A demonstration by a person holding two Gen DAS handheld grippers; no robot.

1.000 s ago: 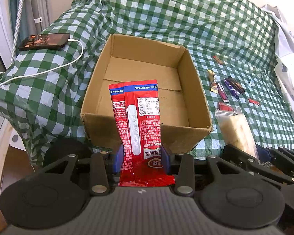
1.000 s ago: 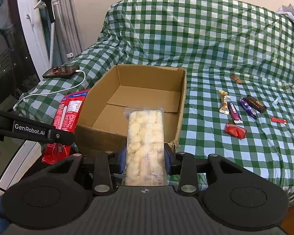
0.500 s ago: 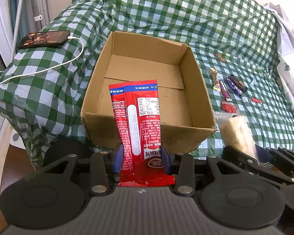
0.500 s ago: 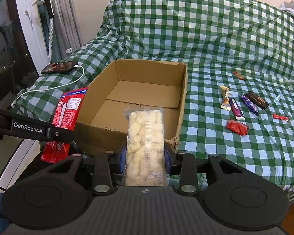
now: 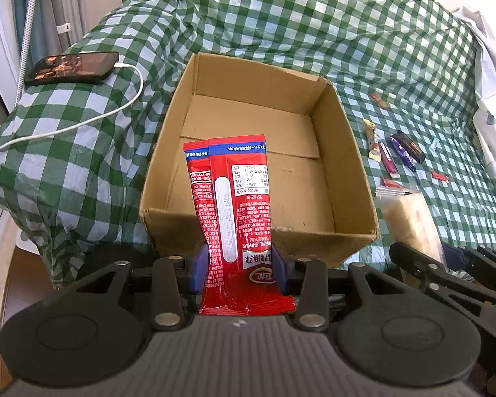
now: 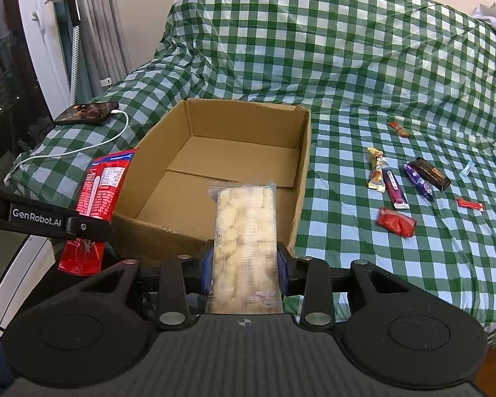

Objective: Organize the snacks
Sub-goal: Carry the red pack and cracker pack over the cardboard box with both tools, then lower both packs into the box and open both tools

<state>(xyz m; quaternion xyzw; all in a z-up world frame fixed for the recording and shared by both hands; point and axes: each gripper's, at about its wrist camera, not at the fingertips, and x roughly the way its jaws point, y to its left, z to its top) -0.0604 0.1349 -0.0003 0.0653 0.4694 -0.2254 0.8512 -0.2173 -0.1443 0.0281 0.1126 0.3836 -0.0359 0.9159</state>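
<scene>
Over the near edge of the open brown cardboard box: both tongs loaded, nothing dropped yet.

My left tongs pinch two flat red foil snack packets low down, so the long ends hang forward over the box's near wall, ready to slide in. My right tongs pinch a clear plastic pack of pale puffed biscuits the same way, alongside. The box sits empty on the bed's green-and-white checked cover, near me, so I judge it the collecting spot. Small wrapped bars and candies lie loose to its right, well apart. A black phone charges at left, clear of my path.
</scene>
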